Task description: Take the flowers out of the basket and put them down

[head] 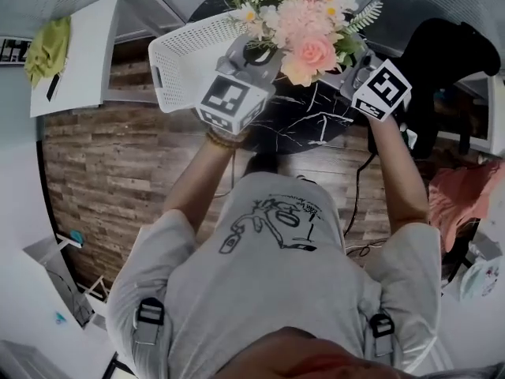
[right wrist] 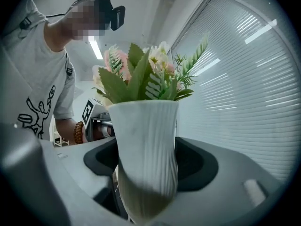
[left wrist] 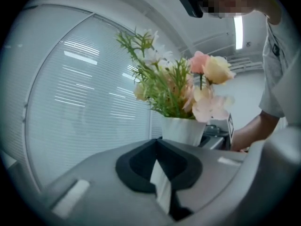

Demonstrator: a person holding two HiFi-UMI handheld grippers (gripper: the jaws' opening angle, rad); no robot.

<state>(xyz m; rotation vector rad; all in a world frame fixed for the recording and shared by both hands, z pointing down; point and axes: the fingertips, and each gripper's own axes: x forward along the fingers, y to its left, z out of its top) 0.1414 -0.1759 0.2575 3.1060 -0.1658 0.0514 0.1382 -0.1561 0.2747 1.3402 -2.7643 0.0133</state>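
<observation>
A bunch of pink, peach and white flowers (head: 304,22) with green sprigs stands in a white ribbed vase (right wrist: 146,149). My right gripper (head: 353,71) is shut on the vase's body, and the vase fills the gap between its jaws in the right gripper view. The bouquet hangs above the black marble table (head: 308,121), beside the white slatted basket (head: 183,61). My left gripper (head: 254,54) is at the basket's right end, shut on a thin white strip (left wrist: 162,185) that looks like the basket's wall. The flowers (left wrist: 181,86) also show in the left gripper view.
A white table with a green cloth (head: 47,47) stands at the left. A black shape (head: 442,54) and a pink cloth (head: 458,196) lie at the right. Wooden floor (head: 118,164) runs below the round table. Window blinds (right wrist: 244,79) are behind the flowers.
</observation>
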